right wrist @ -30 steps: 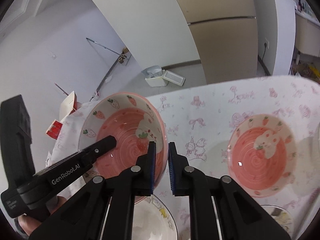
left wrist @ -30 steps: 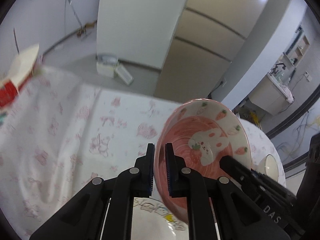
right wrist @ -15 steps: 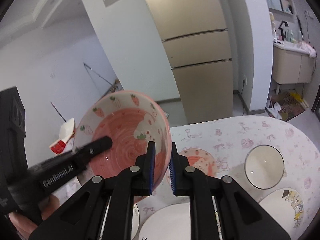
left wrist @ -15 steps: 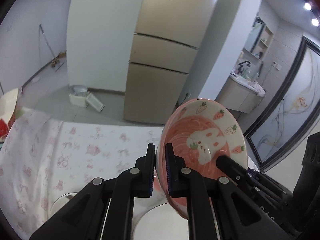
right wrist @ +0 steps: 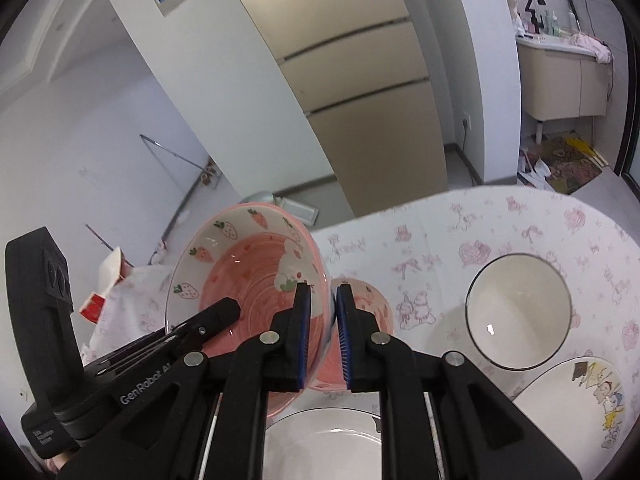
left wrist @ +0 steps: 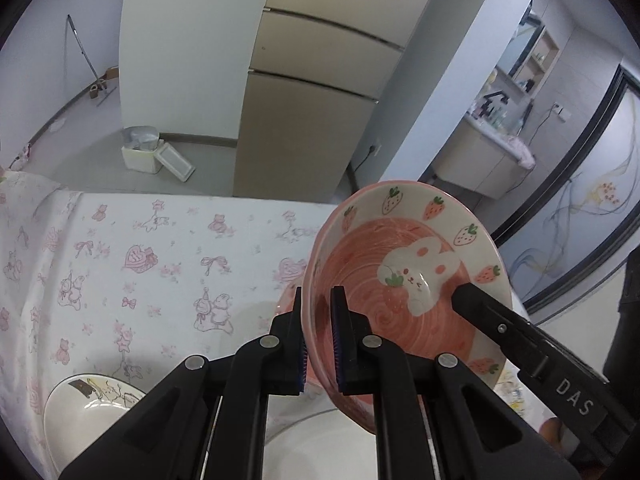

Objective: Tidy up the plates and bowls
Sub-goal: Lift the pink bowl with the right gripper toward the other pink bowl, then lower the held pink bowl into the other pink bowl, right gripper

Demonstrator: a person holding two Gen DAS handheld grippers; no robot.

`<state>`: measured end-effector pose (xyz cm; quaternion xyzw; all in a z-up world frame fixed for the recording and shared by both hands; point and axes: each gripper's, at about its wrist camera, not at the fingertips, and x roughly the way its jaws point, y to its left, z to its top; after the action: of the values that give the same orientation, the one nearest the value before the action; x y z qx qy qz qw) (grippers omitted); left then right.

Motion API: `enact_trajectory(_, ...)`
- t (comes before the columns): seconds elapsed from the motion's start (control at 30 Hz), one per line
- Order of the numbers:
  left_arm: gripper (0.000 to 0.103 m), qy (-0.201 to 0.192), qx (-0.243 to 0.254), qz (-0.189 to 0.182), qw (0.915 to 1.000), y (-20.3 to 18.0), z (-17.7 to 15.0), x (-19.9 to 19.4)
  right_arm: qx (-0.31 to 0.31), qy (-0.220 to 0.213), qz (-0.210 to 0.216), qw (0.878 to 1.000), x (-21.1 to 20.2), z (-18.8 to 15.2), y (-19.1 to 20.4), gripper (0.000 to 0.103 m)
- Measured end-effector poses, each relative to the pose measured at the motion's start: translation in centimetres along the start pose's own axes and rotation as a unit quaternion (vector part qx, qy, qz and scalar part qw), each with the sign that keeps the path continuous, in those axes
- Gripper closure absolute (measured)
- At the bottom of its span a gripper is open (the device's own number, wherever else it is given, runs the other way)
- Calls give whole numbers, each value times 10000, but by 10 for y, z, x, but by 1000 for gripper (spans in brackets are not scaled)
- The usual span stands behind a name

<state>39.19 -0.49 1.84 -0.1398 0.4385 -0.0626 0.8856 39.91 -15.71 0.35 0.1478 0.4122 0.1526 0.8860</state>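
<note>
You held the pink strawberry bowl (left wrist: 404, 292) tilted above the table (left wrist: 160, 264), with both claws pinching its rim from opposite sides: your left gripper (left wrist: 318, 336) clamped one edge, your right gripper (right wrist: 320, 332) the other. Directly beneath the bowl a second pink bowl (right wrist: 370, 300) sat on the tablecloth. Beside that second bowl lay a white black-rimmed bowl (right wrist: 518, 312), and nearer you than it, a cartoon-printed plate (right wrist: 588, 396). Below the raised bowl, closest to you, lay a plain white plate (right wrist: 324, 444).
</note>
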Motion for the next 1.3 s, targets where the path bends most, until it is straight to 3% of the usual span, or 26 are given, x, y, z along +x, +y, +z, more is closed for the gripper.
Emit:
enact_trajectory(0.23, 92, 279, 189, 162, 9993, 7, -11, 43, 17, 144, -401, 9991, 23, -5, -11, 90)
enact_trajectory(0.5, 92, 464, 312, 411, 9976, 17, -16, 69, 53, 490, -412, 9979, 52, -11, -20, 90)
enact_trajectory(0.97, 91, 494, 660, 789, 9935, 17, -21, 82, -333, 648, -686, 9950, 62, -17, -9, 90)
enact_trajectory(1.3, 91, 526, 666, 778, 9933, 21, -22, 90, -771, 616, -810, 9918, 70, -21, -4, 90)
